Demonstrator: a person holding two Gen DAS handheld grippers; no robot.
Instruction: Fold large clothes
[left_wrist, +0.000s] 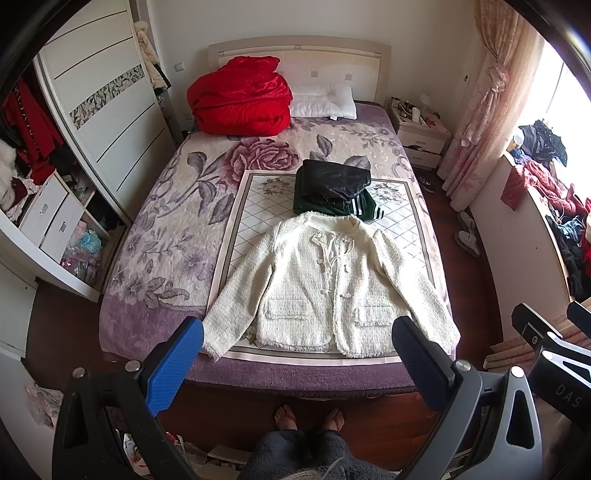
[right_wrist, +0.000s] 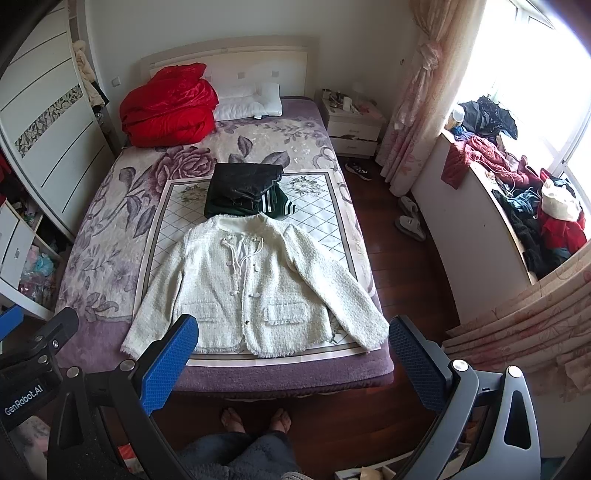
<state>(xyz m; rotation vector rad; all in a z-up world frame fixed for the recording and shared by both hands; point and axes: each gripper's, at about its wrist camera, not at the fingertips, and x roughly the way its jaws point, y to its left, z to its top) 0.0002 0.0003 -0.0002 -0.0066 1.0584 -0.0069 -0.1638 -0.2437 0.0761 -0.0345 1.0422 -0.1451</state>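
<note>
A cream tweed jacket (left_wrist: 328, 280) lies flat and face up on a white quilted mat (left_wrist: 255, 218) at the foot of the bed, sleeves spread out to both sides. It also shows in the right wrist view (right_wrist: 251, 284). Behind its collar sits a stack of folded clothes, a black one on a green one (left_wrist: 334, 190) (right_wrist: 245, 192). My left gripper (left_wrist: 297, 350) is open and empty, held above the floor in front of the bed's foot edge. My right gripper (right_wrist: 293, 350) is open and empty beside it, to the right.
A red quilt (left_wrist: 240, 99) and a white pillow (left_wrist: 325, 101) lie at the head of the bed. A wardrobe (left_wrist: 96, 110) stands left. A nightstand (right_wrist: 352, 125), slippers (right_wrist: 410, 221) and a clothes-piled window ledge (right_wrist: 517, 192) are right. My feet (left_wrist: 310, 417) stand on the wood floor.
</note>
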